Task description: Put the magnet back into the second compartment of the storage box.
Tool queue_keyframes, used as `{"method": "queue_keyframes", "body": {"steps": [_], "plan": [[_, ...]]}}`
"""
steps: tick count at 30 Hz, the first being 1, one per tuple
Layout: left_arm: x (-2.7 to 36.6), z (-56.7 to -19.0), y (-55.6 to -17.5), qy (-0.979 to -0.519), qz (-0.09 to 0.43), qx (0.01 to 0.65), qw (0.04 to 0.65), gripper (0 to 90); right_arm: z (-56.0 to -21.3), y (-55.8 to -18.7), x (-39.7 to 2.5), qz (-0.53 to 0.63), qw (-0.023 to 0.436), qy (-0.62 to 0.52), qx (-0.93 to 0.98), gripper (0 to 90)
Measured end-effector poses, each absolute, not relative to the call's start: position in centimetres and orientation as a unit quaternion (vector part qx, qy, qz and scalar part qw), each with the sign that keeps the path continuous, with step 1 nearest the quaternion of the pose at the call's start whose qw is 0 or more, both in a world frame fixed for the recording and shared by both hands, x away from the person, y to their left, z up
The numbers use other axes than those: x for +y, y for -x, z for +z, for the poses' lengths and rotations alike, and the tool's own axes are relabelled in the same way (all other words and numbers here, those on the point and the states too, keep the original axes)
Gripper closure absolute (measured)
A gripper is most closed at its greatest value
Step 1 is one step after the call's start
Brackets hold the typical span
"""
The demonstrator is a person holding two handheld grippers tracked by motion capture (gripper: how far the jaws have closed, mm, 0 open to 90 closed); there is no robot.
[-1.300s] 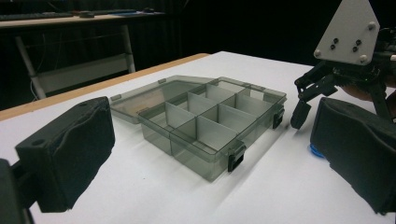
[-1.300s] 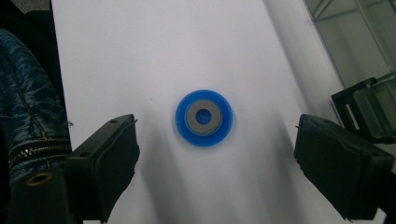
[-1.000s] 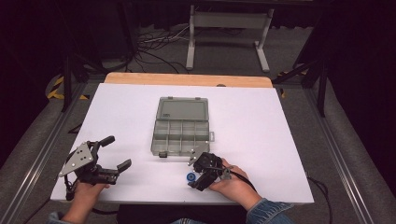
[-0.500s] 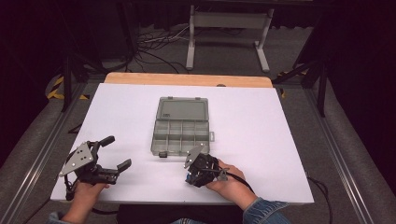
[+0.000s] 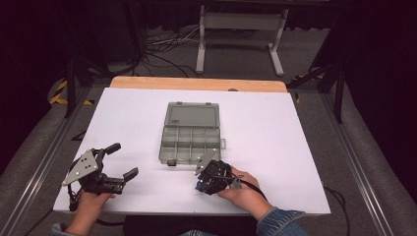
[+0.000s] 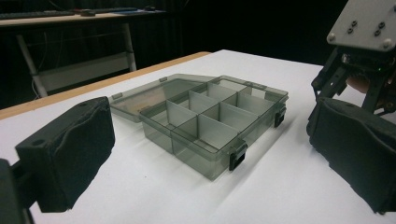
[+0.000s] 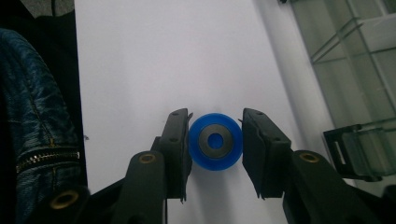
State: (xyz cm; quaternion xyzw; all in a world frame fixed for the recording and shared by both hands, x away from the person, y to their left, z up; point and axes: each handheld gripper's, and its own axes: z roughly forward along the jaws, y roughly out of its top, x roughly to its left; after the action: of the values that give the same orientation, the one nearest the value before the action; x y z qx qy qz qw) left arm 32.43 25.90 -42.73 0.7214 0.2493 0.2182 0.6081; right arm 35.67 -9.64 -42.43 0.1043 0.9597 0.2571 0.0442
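Right hand-held gripper (image 7: 215,154) pinched a blue wheel (image 7: 215,142) — the open box (image 5: 189,140) sat just ahead; left hand-held gripper (image 5: 120,162) was spread, farther off.

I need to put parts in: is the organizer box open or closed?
Open: the organizer box has its lid folded back flat on the table, and its compartments are exposed.

The organizer box (image 7: 355,70) is cut off at the right gripper view's right edge.
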Motion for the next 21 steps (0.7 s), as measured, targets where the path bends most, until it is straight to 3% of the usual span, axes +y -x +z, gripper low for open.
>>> {"method": "queue_keyframes", "body": {"steps": [21], "plan": [[25.9,-42.8,-32.5,-0.720,0.218,0.250,0.609,0.8,-39.1,-36.3,-10.5,0.277,0.045,-0.109,0.953,63.3]]}}
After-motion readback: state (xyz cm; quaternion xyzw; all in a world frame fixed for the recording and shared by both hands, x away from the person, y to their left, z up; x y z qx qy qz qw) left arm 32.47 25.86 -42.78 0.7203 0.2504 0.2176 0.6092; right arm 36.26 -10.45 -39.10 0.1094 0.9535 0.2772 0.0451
